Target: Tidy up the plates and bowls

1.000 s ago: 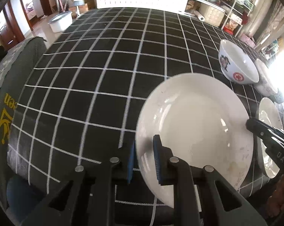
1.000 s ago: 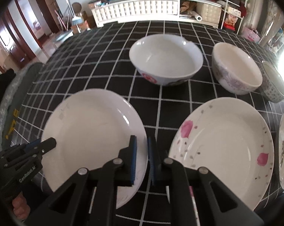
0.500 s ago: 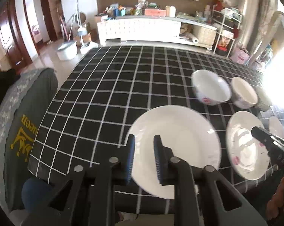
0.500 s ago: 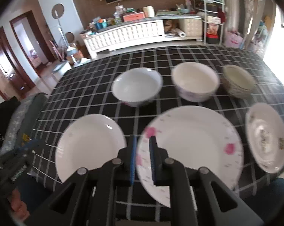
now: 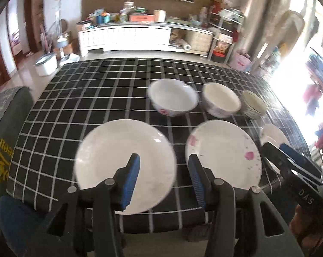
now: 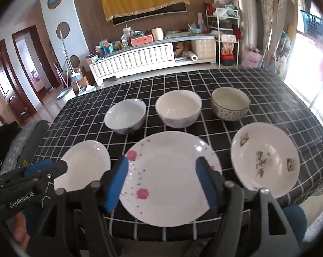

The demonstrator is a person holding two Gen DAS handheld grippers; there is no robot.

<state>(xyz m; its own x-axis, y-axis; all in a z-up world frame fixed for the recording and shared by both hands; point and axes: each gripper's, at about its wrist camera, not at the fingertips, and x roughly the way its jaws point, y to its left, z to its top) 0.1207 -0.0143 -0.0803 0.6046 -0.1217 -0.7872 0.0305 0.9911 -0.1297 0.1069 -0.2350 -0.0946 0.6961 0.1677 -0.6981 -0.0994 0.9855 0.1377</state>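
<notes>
Three plates line the near edge of the checked table [image 6: 268,85]: a plain white plate [image 5: 122,160] at left, a pink-flowered plate [image 6: 170,177] in the middle, a brown-motif plate [image 6: 266,160] at right. Behind them stand three bowls: a white bowl with red marks [image 5: 173,99], a cream bowl [image 6: 178,110] and a patterned bowl [image 6: 229,106]. My left gripper [image 5: 163,175] is open and empty, raised over the near edge between the white and pink plates. My right gripper [image 6: 161,182] is open and empty above the pink plate.
The black-and-white checked cloth [image 5: 97,98] covers the table, bare on its far and left parts. A grey chair back [image 5: 5,132] stands at the table's left. A white cabinet [image 6: 135,62] with clutter and a shelf rack [image 6: 223,42] stand beyond.
Both grippers have pulled back and up from the plates and opened from shut. More of the table, all plates and bowls, has come into view.
</notes>
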